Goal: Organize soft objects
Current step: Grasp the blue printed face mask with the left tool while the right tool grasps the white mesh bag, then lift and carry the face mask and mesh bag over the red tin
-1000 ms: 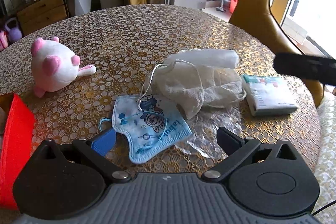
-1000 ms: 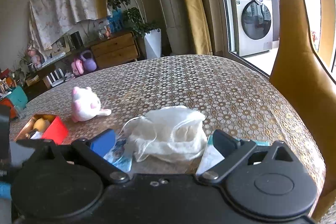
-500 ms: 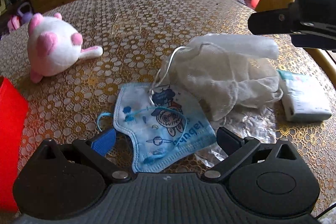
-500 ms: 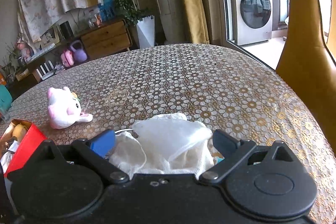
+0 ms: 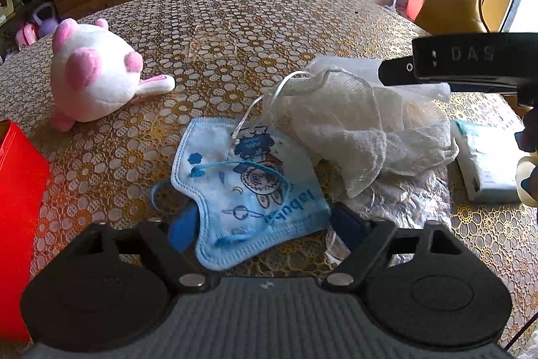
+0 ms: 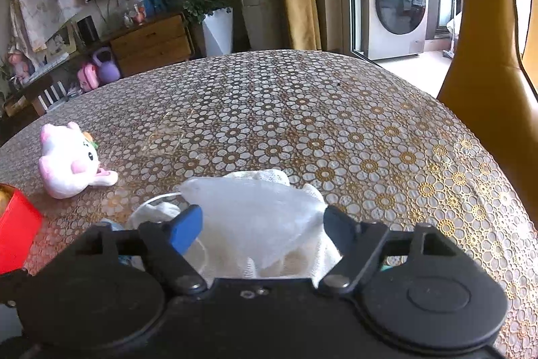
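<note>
Both grippers are spread, my left gripper [image 5: 260, 229] straddling the limp face mask [image 5: 247, 190] on the table [image 6: 302, 110], my right gripper [image 6: 264, 224] around the flimsy mesh bag [image 6: 255, 211], best pinched mid-fold.

Each black gripper [image 5: 265, 226] [image 6: 264, 224] has one blue fingertip [image 5: 181, 229], silver pivot screws.

"DAS" on the right gripper [image 5: 467, 63]; "labubu" on the face mask [image 5: 248, 184]

table [image 6: 336, 130]: lying under a flowered cloth
washing machine [image 6: 396, 5]: standing behind — by the window
dresser [image 6: 151, 42]: standing beside a potted plant [image 6: 201, 5]
</note>
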The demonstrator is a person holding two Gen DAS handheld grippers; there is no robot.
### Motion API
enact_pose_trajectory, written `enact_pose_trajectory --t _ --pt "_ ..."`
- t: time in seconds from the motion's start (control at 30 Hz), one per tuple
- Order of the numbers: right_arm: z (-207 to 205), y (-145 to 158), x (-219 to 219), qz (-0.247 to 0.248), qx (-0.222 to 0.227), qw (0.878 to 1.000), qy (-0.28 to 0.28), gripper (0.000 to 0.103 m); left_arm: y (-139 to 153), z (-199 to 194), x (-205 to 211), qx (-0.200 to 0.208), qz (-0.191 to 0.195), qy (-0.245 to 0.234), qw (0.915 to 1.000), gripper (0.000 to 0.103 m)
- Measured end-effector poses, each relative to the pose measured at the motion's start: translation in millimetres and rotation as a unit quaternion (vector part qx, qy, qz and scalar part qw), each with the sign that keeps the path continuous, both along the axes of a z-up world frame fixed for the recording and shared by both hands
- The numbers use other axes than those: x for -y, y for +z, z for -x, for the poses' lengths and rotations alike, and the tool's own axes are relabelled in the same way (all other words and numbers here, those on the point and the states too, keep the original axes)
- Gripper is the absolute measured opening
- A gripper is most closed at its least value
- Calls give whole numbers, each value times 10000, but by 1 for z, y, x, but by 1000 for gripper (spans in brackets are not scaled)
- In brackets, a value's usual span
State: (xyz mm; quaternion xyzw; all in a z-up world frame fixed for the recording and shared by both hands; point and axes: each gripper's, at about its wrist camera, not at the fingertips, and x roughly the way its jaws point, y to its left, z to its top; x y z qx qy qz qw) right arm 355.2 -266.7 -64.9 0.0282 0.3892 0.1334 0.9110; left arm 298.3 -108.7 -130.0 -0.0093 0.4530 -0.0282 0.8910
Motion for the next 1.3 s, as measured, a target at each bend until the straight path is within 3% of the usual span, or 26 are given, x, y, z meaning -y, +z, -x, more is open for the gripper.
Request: enact_pose_trajectory --t 0.1,0.23,0.27,0.3,0.47,0.67,1.3 --pt "-2 -2 0 42 -32 10000 3 59 2 0 -2 35 -25 -36 10000 64" --pt "-3 -5 0 66 -95 9999 -36 35 4 0 -9 32 58 8 10000 51" --pt "-2 -6 1 74 -83 9999 -34 29 5 0 -13 43 157 -15 9999 41" --pt "-1 -6 1 79 -73 9999 -37 26 6 0 -16 30 245 -33 9997 34" --pt "6 -2 7 3 31 9999 -112 11 8 1 -23 16 384 -82 9992 23" --pt "22 14 10 -46 350 9993 -112 7 17 8 -34 131 478 -111 9987 12" --pt "90 84 33 -777 1133 9903 -200 5 85 57 -77 655 939 -79 9934 11"
